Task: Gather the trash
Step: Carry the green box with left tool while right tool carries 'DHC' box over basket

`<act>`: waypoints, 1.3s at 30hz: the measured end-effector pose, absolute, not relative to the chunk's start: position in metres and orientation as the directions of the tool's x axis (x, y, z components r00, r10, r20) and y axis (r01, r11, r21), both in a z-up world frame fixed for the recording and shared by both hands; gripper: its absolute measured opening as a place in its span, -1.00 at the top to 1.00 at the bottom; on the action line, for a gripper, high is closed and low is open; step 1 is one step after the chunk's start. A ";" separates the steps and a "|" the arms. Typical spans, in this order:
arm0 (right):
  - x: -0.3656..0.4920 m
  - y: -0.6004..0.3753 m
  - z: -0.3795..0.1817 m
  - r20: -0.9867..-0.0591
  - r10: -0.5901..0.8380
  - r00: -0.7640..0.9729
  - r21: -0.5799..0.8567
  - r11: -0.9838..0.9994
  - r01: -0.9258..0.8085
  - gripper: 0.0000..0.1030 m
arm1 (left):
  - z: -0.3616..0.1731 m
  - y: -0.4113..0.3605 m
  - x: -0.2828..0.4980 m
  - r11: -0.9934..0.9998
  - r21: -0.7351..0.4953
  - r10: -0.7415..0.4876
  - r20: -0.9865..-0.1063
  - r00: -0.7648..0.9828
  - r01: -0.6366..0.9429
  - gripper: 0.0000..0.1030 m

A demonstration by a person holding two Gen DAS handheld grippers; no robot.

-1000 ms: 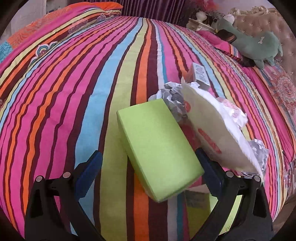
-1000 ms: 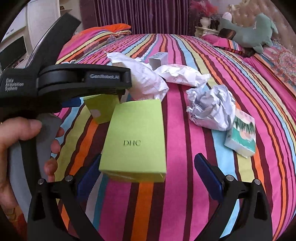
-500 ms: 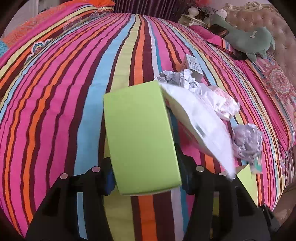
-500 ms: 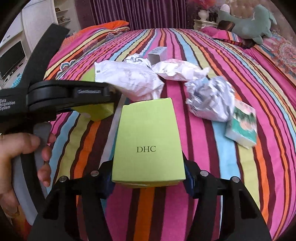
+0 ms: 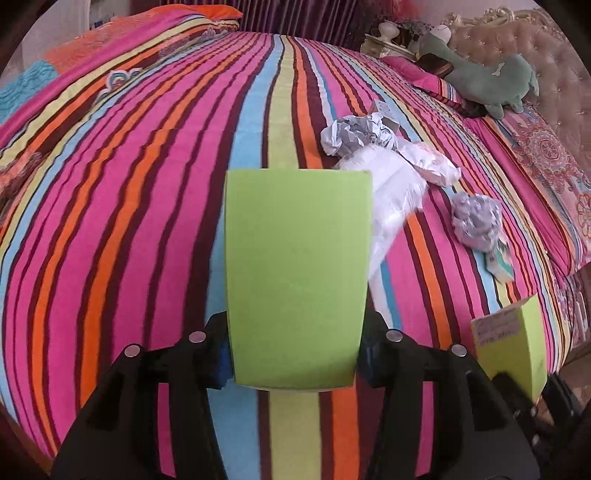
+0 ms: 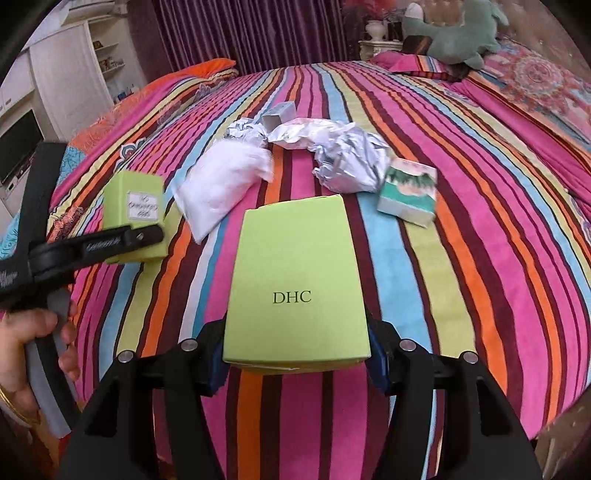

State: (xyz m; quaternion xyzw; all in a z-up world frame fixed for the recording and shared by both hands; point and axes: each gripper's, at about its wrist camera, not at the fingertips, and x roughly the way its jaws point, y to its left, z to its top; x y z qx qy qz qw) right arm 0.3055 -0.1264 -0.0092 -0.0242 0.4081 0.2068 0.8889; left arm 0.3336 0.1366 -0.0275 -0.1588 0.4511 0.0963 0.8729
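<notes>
A bed is being seen from both wrist views, spread with a striped bedspread (image 6: 461, 229) in pink, orange, blue, yellow-green and maroon, and it is being taken as the landmark here. Beyond its far end, purple curtains (image 6: 236, 33) are being shown, with white shelving (image 6: 77, 74) off its far left side and a tufted headboard (image 5: 546, 70) at its right, where a green plush toy (image 5: 491, 81) is being propped. In the middle of the bed, the loose trash is being left in a cluster: crumpled foil (image 6: 351, 162), a white plastic bag (image 6: 225, 181), a small grey carton (image 6: 279, 112) at the far side of the cluster, and a teal patterned box (image 6: 408, 192) at its right. Over the near part of the bed, a green box marked DHC (image 6: 295, 288) is being gripped by the right gripper (image 6: 295, 354), its blue pads being pressed against the box's two sides. A plain green box (image 5: 295, 280) is being held between the pads of the left gripper (image 5: 291, 354), whose jaws are closing onto its sides. In the right wrist view, that left tool is being carried by a hand (image 6: 26, 350) at the bed's near left edge.
</notes>
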 end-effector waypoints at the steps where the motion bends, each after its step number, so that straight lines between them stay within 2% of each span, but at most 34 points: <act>1: 0.303 -0.129 -0.008 -0.732 0.349 0.585 0.128 0.914 -0.386 -0.09 | -0.027 0.137 0.327 0.931 -0.190 0.026 -0.816 0.577 -0.311 0.05; 12: 0.254 -0.143 0.008 -0.700 0.377 0.607 0.149 0.908 -0.392 -0.09 | -0.006 0.116 0.242 0.950 -0.180 0.020 -0.779 0.626 -0.254 0.05; 25: 0.177 -0.180 0.013 -0.687 0.392 0.612 0.200 0.912 -0.359 -0.09 | -0.010 0.066 0.126 0.968 -0.201 -0.064 -0.779 0.624 -0.152 0.05; 39: 0.124 -0.200 -0.036 -0.785 0.374 0.493 0.252 0.921 -0.298 -0.09 | -0.070 0.027 0.062 0.974 -0.200 -0.122 -0.859 0.498 -0.105 0.05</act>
